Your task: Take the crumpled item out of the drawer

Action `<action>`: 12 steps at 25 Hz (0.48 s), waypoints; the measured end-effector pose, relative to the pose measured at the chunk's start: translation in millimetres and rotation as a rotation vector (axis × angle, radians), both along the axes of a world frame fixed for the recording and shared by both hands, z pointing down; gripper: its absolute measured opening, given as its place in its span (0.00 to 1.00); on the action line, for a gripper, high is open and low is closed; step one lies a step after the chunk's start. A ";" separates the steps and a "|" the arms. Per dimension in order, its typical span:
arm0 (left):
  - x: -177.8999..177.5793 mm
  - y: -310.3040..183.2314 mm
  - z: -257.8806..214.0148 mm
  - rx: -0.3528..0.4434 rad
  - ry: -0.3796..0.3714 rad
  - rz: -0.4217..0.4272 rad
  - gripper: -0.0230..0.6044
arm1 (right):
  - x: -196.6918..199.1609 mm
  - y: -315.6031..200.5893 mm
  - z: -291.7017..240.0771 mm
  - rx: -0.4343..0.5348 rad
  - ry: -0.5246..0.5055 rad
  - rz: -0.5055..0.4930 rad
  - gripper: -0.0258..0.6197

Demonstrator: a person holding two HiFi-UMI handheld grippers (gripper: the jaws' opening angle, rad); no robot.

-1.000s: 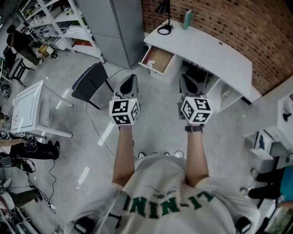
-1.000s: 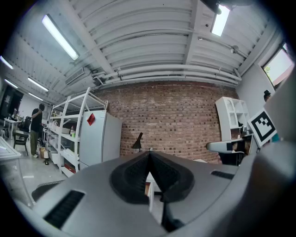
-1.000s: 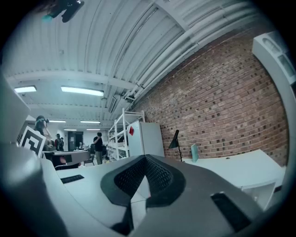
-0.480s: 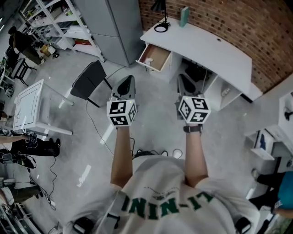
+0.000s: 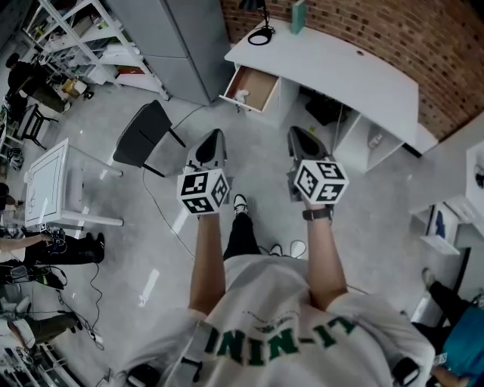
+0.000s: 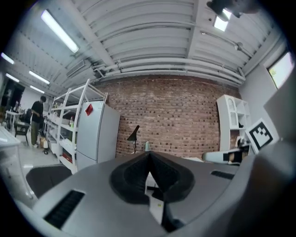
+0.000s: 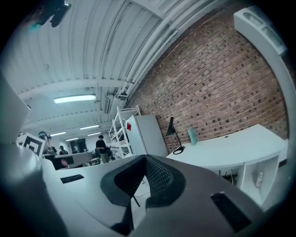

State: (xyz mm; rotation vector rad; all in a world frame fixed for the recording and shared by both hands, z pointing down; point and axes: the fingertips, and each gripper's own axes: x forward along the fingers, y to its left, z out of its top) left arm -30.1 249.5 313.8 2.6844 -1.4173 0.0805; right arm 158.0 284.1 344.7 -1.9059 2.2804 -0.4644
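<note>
The white desk [image 5: 340, 72] stands against the brick wall, and its wooden drawer [image 5: 253, 87] is pulled open at the left end. A small pale thing [image 5: 242, 96] lies at the drawer's front; I cannot tell what it is. Both grippers are held out at chest height over the floor, well short of the desk. The left gripper [image 5: 213, 140] [image 6: 149, 159] points toward the drawer with its jaws together and nothing between them. My right gripper [image 5: 296, 136] [image 7: 145, 159] is also shut and empty, pointing at the desk's middle.
A black chair [image 5: 144, 136] stands left of the drawer, with a grey cabinet [image 5: 178, 41] behind it. A desk lamp [image 5: 261, 26] and a teal bottle [image 5: 299, 15] sit on the desk. A white table [image 5: 45, 181], shelving [image 5: 76, 34], people and floor cables are at the left.
The person has stepped toward the desk, and a foot now shows on the floor between the arms. Both grippers stay shut and level.
</note>
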 end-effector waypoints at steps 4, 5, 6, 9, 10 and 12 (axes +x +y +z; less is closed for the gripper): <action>14.7 -41.8 7.0 0.010 0.016 0.036 0.03 | 10.0 -35.7 25.8 -0.048 0.033 0.057 0.04; 18.1 -52.8 10.7 0.019 -0.003 0.045 0.03 | 12.2 -45.9 29.6 -0.053 0.041 0.068 0.05; 21.0 -64.5 14.7 0.028 -0.026 0.052 0.03 | 13.5 -57.0 31.6 -0.056 0.050 0.074 0.05; 29.3 -107.8 20.0 0.043 -0.064 0.063 0.03 | 18.0 -98.1 28.7 -0.056 0.079 0.079 0.05; 32.6 -126.0 18.1 0.043 -0.059 0.064 0.03 | 20.0 -114.3 25.2 -0.053 0.086 0.078 0.05; 37.9 -164.2 13.5 0.040 -0.049 0.067 0.03 | 21.9 -147.4 17.1 -0.044 0.099 0.073 0.05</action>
